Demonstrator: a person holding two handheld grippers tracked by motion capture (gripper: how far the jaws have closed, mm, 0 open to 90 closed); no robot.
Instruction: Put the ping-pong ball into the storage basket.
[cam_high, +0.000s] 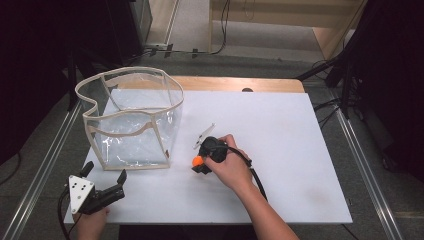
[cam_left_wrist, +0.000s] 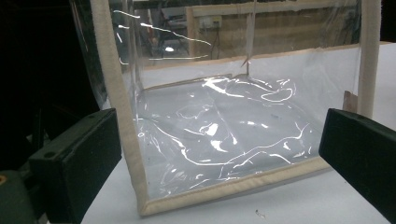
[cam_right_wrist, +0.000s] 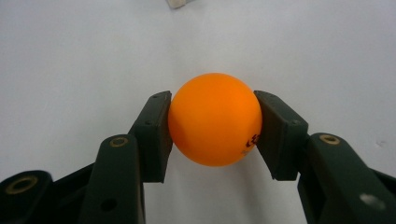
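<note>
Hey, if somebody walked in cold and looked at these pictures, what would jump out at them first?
The orange ball, bright against the white table, clamped between the jaws of the right gripper near the table's middle. Next, the big clear bag with beige trim, standing open at the table's left rear. The left gripper sits at the front left corner with its jaws open, facing the bag.

From my station the white table top (cam_high: 280, 150) is evenly and brightly lit from above, while the room around it falls into near black. Glare streaks run across the clear bag (cam_left_wrist: 219, 135), and beside the bag the nearest black jaws look soft.
</note>
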